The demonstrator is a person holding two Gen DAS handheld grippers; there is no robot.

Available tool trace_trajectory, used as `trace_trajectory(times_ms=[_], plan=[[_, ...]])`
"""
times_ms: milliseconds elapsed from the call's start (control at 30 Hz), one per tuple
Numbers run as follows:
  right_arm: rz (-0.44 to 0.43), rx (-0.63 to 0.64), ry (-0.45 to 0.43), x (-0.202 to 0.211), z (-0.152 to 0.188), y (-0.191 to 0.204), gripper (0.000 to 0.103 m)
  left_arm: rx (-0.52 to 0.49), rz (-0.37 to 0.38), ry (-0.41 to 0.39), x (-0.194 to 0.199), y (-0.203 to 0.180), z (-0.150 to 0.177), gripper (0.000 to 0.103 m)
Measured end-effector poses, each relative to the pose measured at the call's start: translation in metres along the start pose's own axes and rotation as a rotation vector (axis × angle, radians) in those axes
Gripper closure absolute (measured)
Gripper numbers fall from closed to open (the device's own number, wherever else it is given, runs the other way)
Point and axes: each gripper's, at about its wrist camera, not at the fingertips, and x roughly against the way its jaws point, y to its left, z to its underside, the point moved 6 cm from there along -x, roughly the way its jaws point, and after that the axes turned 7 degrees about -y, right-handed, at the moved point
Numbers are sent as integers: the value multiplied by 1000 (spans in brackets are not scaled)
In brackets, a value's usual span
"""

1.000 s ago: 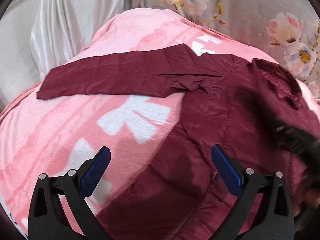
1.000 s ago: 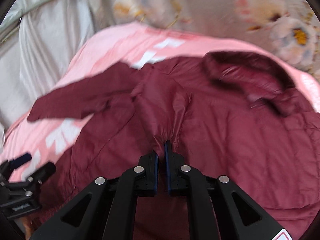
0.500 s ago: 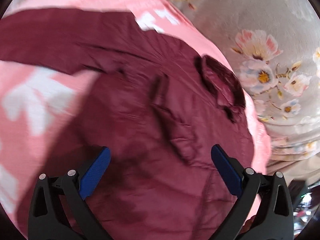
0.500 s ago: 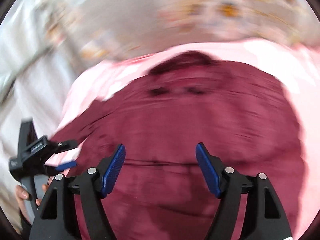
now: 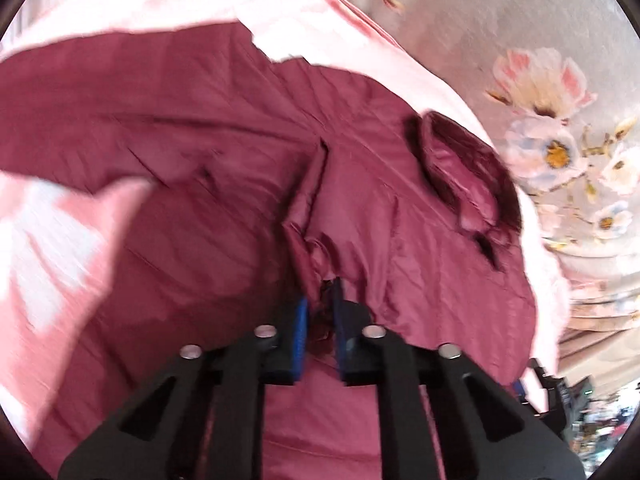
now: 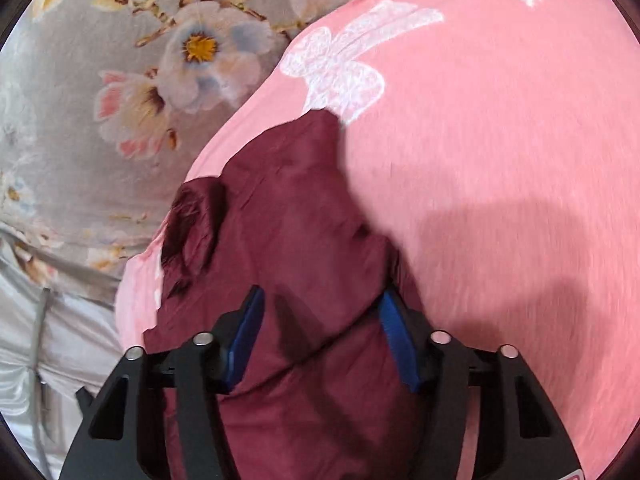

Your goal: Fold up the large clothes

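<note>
A maroon puffer jacket (image 5: 224,184) lies spread on a pink blanket (image 5: 60,248), its collar (image 5: 460,172) toward the right and one sleeve stretched to the left. My left gripper (image 5: 320,312) is shut on a pinched ridge of the jacket's fabric near its middle. In the right wrist view the jacket (image 6: 288,232) runs from the collar (image 6: 192,224) down between the fingers. My right gripper (image 6: 320,332) is open, its blue pads on either side of the jacket's edge, touching or just above it.
The pink blanket (image 6: 500,160) with white bow prints covers the bed. A grey floral cloth (image 5: 540,92) hangs behind; it also shows in the right wrist view (image 6: 120,80). White fabric (image 6: 36,360) lies at the lower left there. Part of the other gripper (image 5: 548,392) shows at the right edge.
My left gripper has shut on the jacket's middle fold. My right gripper let go, opened and swung to the jacket's right side.
</note>
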Motion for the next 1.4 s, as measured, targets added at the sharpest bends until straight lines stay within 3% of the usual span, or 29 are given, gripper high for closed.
trace_trajectory(times_ms=[67, 100, 133, 200, 267, 333, 433, 567, 667, 733, 833, 900, 967, 1000, 1033, 1067, 1167, 1267, 1400], plan=[[14, 20, -13, -5, -5, 2, 68, -25, -26, -28, 2, 4, -5, 99], [11, 22, -17, -4, -8, 3, 90, -25, -34, -39, 3, 7, -7, 99], [2, 28, -28, -2, -11, 6, 97, -23, -35, -52, 6, 8, -8, 99], [-26, 94, -89, 15, -17, 19, 100, -25, -50, -76, 8, 13, -9, 99], [45, 192, -130, 21, -17, 24, 101, -56, -96, -65, -4, 15, -4, 102], [120, 228, -108, 13, -13, 17, 102, -74, -122, -44, -16, 19, 4, 102], [204, 251, -48, -6, 0, -5, 103, -127, -140, -85, -17, 16, 7, 102], [274, 367, -63, -10, 0, 4, 103, -229, -213, -130, -19, 7, 11, 101], [318, 408, -74, 2, -1, 9, 100, -256, -277, -148, -6, 8, 10, 100], [329, 431, -128, 27, 0, 15, 92, -266, -342, -179, 15, 19, 5, 100], [307, 475, -175, 54, 3, 34, 91, -276, -398, -227, 43, 28, -4, 90], [249, 516, -169, 61, 11, 61, 91, -258, -329, -226, 55, 14, -11, 89], [174, 563, -134, 49, 23, 95, 91, -247, -217, -205, 55, -14, -11, 80], [146, 576, -112, 42, 30, 107, 91, -260, -171, -192, 50, -32, -8, 68], [108, 597, -73, 28, 42, 122, 91, -285, -136, -174, 42, -51, -2, 63], [92, 613, -49, 18, 51, 132, 91, -312, -117, -158, 33, -64, 5, 63], [64, 683, 45, -15, 87, 151, 91, -395, -128, -113, -4, -94, 27, 63], [104, 732, 97, -41, 111, 148, 91, -417, -167, -70, -34, -92, 47, 63], [130, 749, 101, -53, 121, 136, 91, -450, -188, -125, -44, -84, 63, 62]])
